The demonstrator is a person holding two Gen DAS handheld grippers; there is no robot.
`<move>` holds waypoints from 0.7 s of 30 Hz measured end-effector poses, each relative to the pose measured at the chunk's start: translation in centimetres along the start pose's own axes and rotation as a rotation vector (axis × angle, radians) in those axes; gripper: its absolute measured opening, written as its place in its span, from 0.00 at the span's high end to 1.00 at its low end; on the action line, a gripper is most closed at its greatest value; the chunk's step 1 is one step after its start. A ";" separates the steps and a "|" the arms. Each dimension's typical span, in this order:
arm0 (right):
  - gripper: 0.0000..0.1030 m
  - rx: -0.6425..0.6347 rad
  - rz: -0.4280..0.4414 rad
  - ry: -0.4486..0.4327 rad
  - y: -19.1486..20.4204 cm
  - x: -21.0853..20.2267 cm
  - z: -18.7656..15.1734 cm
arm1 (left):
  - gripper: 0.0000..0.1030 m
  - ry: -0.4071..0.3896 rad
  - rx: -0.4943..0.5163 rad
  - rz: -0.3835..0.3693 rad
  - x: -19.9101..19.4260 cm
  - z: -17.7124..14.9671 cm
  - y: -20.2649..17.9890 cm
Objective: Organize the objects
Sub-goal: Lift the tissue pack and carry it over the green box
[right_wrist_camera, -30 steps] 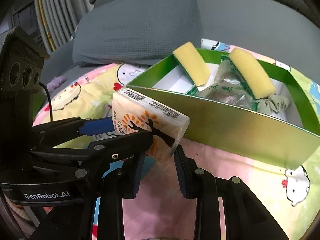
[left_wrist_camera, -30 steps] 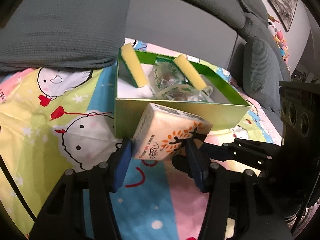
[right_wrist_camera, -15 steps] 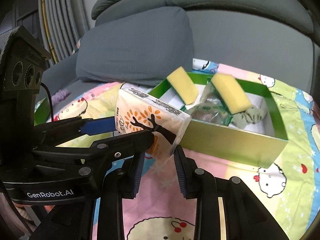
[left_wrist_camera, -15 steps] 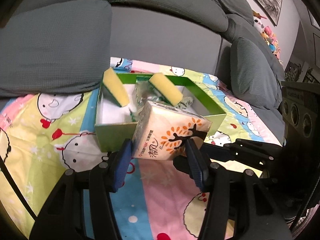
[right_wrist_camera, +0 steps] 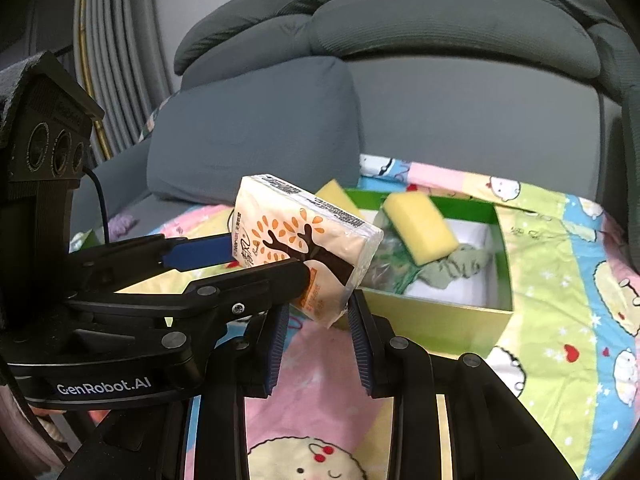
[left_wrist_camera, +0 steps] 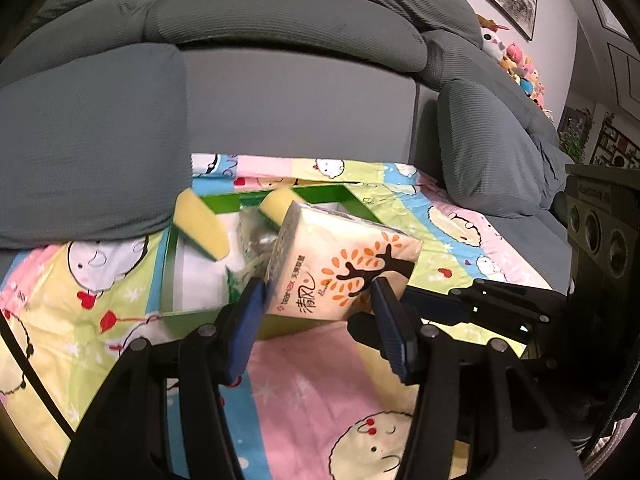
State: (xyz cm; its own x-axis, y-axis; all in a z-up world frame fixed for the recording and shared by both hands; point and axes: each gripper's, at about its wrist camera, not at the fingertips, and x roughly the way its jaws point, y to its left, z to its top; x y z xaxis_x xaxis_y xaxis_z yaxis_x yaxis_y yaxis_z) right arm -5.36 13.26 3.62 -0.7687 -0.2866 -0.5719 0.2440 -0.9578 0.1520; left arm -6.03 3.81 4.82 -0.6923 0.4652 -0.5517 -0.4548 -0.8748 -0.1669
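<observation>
My left gripper is shut on a cream tissue pack with an orange tree print, held in the air in front of a green box. The pack also shows in the right wrist view, with the left gripper's fingers around it. My right gripper sits just below the pack's lower corner, jaws a little apart; I cannot tell whether they touch it. The green box holds two yellow sponges, a clear plastic packet and a grey-green cloth.
The box stands on a cartoon-print blanket spread over a grey sofa. A grey cushion lies behind the box on the left, another on the right. Plush toys sit on the sofa back.
Both grippers and the tissue pack have risen and pulled back from the box, which now looks smaller and lower. The left gripper's hold on the pack is unchanged.
</observation>
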 end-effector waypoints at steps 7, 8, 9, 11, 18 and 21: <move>0.68 0.014 -0.014 -0.036 -1.8 -0.9 1.1 | 0.48 -0.012 0.040 -0.011 0.7 1.7 -1.3; 0.68 0.016 -0.015 -0.039 -2.0 -0.9 1.3 | 0.48 -0.013 0.044 -0.013 0.9 2.0 -1.4; 0.68 0.019 -0.017 -0.044 -2.3 -0.9 1.5 | 0.48 -0.015 0.048 -0.015 1.1 2.2 -1.5; 0.68 0.022 -0.018 -0.049 -2.7 -1.0 1.8 | 0.48 -0.018 0.051 -0.017 1.4 2.7 -1.8; 0.68 0.025 -0.025 -0.066 -4.0 -0.7 3.0 | 0.48 -0.027 0.060 -0.023 2.7 4.1 -2.0; 0.68 0.027 -0.026 -0.068 -4.6 -0.2 3.5 | 0.48 -0.026 0.060 -0.026 3.5 4.7 -2.0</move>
State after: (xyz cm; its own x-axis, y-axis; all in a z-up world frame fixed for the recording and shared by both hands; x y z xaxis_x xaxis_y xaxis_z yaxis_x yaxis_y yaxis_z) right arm -8.37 17.67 5.84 -0.8131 -0.2618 -0.5199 0.2081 -0.9649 0.1605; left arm -10.20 7.81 7.08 -0.6939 0.4912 -0.5265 -0.5047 -0.8533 -0.1310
